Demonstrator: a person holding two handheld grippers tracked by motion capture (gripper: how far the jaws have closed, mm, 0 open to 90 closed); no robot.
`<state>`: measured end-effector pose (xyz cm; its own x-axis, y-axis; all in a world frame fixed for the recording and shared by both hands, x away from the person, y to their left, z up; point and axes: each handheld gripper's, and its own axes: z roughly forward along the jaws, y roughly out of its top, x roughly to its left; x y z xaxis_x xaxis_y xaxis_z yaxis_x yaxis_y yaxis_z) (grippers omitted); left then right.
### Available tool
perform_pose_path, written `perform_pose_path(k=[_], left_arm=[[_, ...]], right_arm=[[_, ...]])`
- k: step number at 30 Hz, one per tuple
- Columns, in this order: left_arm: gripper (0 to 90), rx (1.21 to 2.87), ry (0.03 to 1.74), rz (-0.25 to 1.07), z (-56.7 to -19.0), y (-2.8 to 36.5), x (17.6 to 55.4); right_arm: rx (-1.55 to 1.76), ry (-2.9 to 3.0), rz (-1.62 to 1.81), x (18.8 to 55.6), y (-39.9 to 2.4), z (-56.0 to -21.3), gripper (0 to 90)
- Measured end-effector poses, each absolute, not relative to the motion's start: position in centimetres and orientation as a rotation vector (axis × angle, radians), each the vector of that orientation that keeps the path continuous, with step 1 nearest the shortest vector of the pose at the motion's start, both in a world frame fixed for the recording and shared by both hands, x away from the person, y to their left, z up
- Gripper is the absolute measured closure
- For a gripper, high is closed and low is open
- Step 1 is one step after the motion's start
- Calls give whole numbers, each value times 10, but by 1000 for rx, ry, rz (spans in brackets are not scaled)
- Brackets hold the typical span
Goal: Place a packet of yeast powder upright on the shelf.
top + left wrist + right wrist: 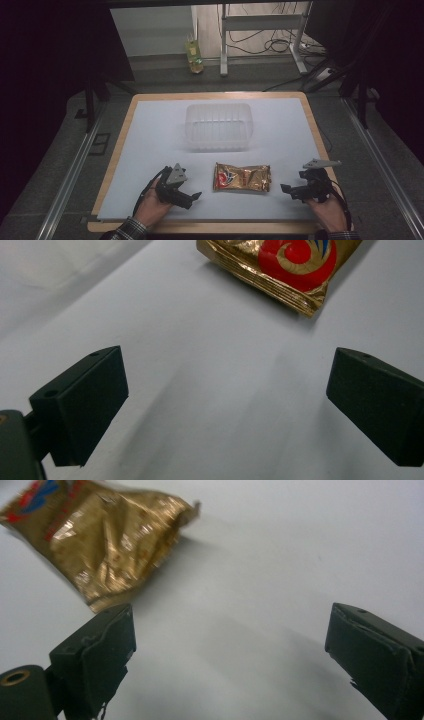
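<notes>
A gold packet (242,177) lies flat on the white tabletop (150,130), near the middle of its near edge, its red-printed end toward the left. The left gripper (192,196) rests just left of the packet, jaws spread with nothing between them; in the left gripper view the packet (285,270) lies ahead, apart from the jaws. The right gripper (286,190) sits just right of the packet, jaws likewise spread and empty. A clear tub (218,127) stands behind the packet, toward the tabletop's middle.
</notes>
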<state>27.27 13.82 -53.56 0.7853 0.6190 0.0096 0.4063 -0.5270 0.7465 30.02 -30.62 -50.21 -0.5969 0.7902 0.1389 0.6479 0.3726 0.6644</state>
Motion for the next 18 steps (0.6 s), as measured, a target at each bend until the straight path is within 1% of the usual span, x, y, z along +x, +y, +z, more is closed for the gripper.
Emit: perform_pose_path(k=[11,18], left_arm=[[33,2226,700,387,-538,135,273],[33,2218,701,378,-537,135,273]], right_arm=[[1367,2460,1154,304,-310,-506,71],[1350,2446,1106,303,-306,-509,64]])
